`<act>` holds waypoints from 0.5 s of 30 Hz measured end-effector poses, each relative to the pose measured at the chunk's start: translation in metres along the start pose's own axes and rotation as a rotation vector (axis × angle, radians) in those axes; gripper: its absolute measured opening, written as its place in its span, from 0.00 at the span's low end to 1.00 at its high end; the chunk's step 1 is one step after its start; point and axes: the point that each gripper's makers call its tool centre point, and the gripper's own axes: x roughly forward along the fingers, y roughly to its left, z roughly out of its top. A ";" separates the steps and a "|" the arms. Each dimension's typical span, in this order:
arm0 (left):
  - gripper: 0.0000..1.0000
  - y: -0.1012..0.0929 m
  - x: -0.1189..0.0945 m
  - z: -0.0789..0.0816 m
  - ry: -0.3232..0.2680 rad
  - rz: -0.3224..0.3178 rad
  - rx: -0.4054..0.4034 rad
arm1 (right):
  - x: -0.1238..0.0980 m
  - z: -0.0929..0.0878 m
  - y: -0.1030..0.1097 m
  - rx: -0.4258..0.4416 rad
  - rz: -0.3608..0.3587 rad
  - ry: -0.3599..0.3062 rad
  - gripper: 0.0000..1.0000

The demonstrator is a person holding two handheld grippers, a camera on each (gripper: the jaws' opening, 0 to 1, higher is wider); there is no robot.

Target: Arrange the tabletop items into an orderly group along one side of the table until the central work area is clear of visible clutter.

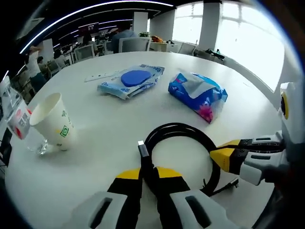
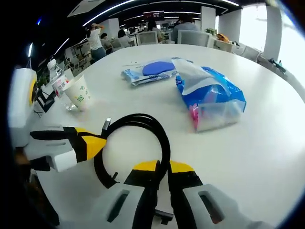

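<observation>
Left tool [image 1: 148, 177] is pinched narrow on the black cable [image 1: 183, 143], near its plug end at lower centre of the left gripper view; right tool [image 2: 162, 172] is clamped the same way on the far side of the loop, lower centre of the right gripper view. So both hold one coil, which lies on the white worktop [image 1: 143, 109] in the middle of the clutter. My read: cable is light, springy and semi-stiff, and the coil will try to unwind, so grip across the bundled strands, not on the connector. Outward: blue tissue pack [image 1: 199, 95] at centre right, soft and crushable, take by its body. Flat wipes pack [image 1: 131, 81] at upper centre, floppy, grab an edge. Paper cup [image 1: 51, 121] tipped at left, light, rolls easily, pinch the rim.
</observation>
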 end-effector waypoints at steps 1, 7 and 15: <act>0.08 0.000 0.000 0.001 -0.001 0.000 -0.001 | 0.000 0.000 0.000 0.005 0.002 0.000 0.05; 0.08 0.001 0.002 0.002 -0.015 -0.003 -0.003 | 0.000 0.000 0.000 0.013 0.007 0.001 0.05; 0.08 0.004 0.004 0.005 -0.024 0.001 0.006 | 0.001 0.000 0.001 -0.011 -0.006 0.001 0.05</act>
